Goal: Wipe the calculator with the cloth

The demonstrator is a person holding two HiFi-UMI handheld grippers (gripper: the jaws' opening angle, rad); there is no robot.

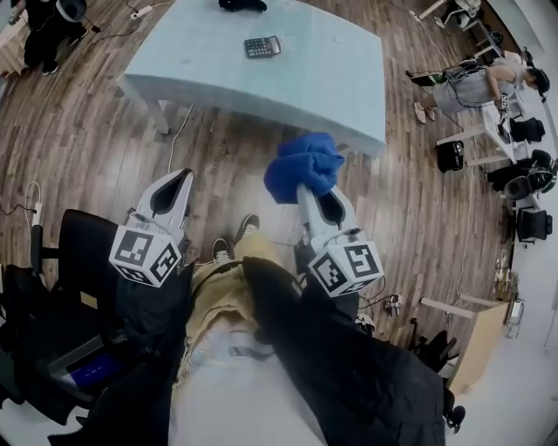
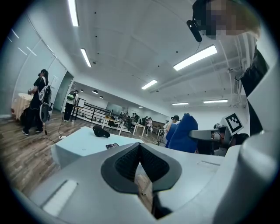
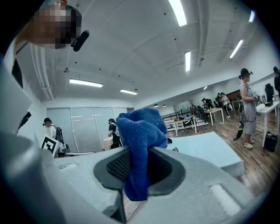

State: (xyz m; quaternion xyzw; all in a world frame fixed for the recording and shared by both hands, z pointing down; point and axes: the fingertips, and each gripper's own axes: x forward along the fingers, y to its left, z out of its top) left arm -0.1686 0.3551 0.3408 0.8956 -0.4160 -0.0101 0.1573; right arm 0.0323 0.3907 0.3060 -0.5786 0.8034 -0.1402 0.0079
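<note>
Head view: calculator [image 1: 262, 46] lies flat on pale blue table [image 1: 349, 87], toward its far side, well apart from both grippers. A dark object [image 1: 242, 5] sits at the table's far edge. Blue cloth [image 1: 303, 165] is bunched & pinched in the right gripper [image 3: 138, 153], near the table's front edge. Left gripper [image 2: 140, 146]: jaws pressed together w/ nothing btwn. Wood floor [image 1: 87, 131] all round; a person [image 1: 475, 87] by white desks at right.
</note>
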